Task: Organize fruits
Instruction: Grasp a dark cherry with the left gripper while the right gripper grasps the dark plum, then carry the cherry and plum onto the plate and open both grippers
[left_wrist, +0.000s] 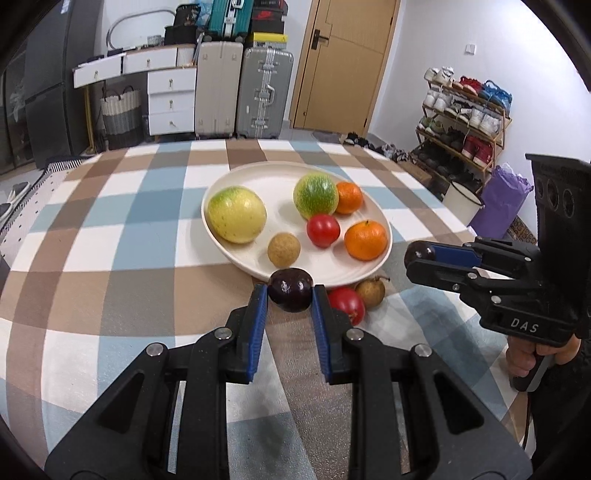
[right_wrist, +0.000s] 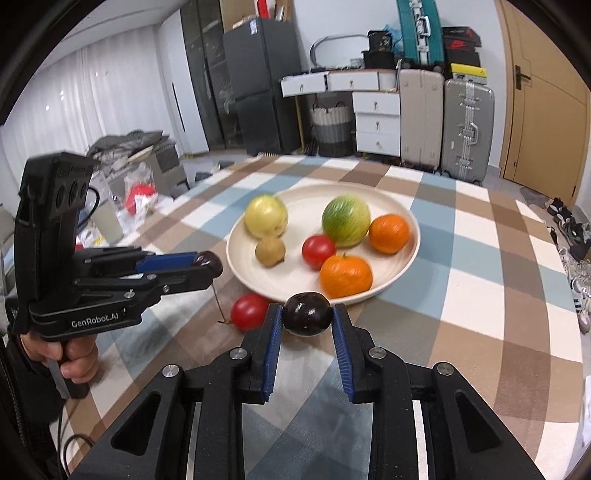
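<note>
left gripper (left_wrist: 290, 295) clamps dark plum (left_wrist: 290, 290) | right gripper (right_wrist: 306, 315) clamps second plum (right_wrist: 306, 313) | plate (left_wrist: 236, 254) just ahead | light, smooth, bruisable; grip mid-girth

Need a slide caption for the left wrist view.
Left claw grips a dark plum before the cream fruit plate; right claw holds another.

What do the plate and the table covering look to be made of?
Plate: probably glazed ceramic, possibly melamine; cream, smooth, faint concentric ridges, soft sheen. Table covering: looks like woven cloth; matte checked blue, brown and white, no glare.
</note>
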